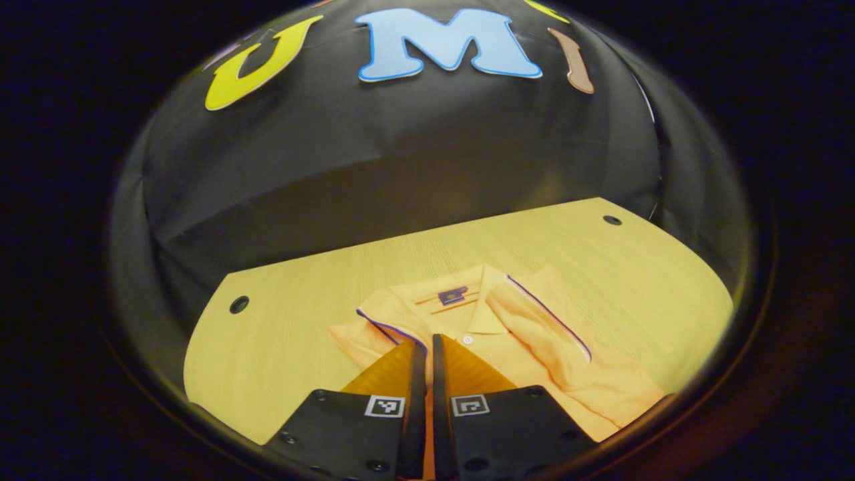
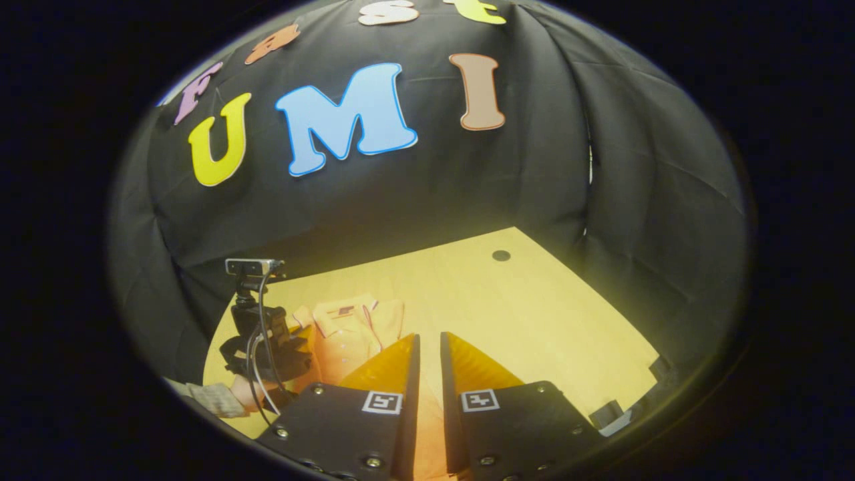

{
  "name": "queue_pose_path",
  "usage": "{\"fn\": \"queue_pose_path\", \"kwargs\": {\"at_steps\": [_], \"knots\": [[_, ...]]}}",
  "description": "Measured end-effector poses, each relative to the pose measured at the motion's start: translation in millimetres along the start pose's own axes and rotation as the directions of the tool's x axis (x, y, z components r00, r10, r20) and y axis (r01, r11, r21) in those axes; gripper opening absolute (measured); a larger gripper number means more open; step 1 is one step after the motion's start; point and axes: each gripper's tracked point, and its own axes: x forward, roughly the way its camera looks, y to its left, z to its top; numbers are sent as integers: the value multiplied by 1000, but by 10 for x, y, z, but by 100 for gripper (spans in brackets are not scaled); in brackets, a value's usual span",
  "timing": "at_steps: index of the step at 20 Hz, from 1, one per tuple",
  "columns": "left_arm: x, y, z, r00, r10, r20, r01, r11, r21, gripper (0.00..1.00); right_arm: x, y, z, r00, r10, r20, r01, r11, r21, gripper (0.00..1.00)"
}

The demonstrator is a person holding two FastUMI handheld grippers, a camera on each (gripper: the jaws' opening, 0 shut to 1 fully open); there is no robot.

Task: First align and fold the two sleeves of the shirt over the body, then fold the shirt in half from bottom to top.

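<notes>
Left gripper (image 1: 427, 344) first: its fingers stand nearly together with a thin slot between them, and orange cloth shows in that slot low down; it looks like a pinch on the shirt (image 1: 534, 347), though the actual bite is hidden behind the finger bodies, so that is my reading only. Over on the right gripper (image 2: 427, 344), same picture: fingers close, a narrow gap, orange fabric in the gap at the bottom; again a likely pinch on a near edge, contact unseen. In the right gripper view the other gripper sits off to the left, its camera and cables above a hand (image 2: 244, 394) with a checked sleeve.

Outward now: the shirt lies on the pale wooden table (image 1: 280, 334), collar (image 1: 484, 300) at the far end, a sleeve with dark piping (image 1: 554, 321) folded inward across the body, another piped edge folded in on the opposite side; so the sleeve stage looks done, and the bottom-to-top fold appears to be what is left, both grippers seemingly at the near hem.

Writing: a small dark label (image 1: 453, 294) sits inside the neck, too small to read; square black-and-white markers on both grippers carry patterns, no words.
</notes>
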Motion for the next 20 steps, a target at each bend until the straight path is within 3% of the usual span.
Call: {"fn": "queue_pose_path", "kwargs": {"at_steps": [1, 2, 5, 7, 8, 9, 10, 13, 14, 19, 20], "knots": [[13, -19, -53, 1000, 0, -12, 0, 1000, 1, 11, -11, -33, -19, 1000, -7, -2, 7, 1000, 3, 18], [21, -79, -54, 1000, -13, -19, 13, 1000, -8, 19, -27, -56, -23, 1000, -12, -4, 12, 1000, 6, 18], [22, -136, -90, 999, -21, -41, 21, 1000, -16, 68, -46, -108, -41, 1000, -19, -5, 19, 1000, 8, 18], [-19, -125, -78, 999, -17, -36, 17, 1000, -21, 75, -40, -115, -58, 1000, -16, -8, 16, 1000, 6, 18], [-42, -106, -65, 999, -11, -36, 11, 1000, -20, 70, -42, -109, -64, 1000, -12, -10, 12, 1000, 5, 18], [-91, -102, -63, 999, -11, -37, 11, 1000, -22, 76, -28, -92, -81, 1000, -6, -11, 6, 1000, 1, 18], [-136, -66, -54, 999, -6, -36, 5, 1000, -26, 75, -16, -77, -105, 1000, -1, -17, 1, 1000, -6, 18], [-362, 23, -64, 999, -11, -36, 8, 998, -67, 89, 17, -23, -249, 999, 22, -46, -24, 999, -35, 18], [-463, 61, -87, 999, -12, -40, 9, 997, -77, 84, 18, 1, -301, 998, 35, -60, -38, 998, -40, 18], [-1074, 161, -463, 991, -45, -126, 29, 991, -129, 84, 75, 107, -700, 982, 89, -167, -102, 992, -71, 18], [-1208, 171, -574, 988, -51, -148, 31, 990, -134, 84, 83, 119, -797, 976, 97, -195, -114, 990, -79, 27]]}}
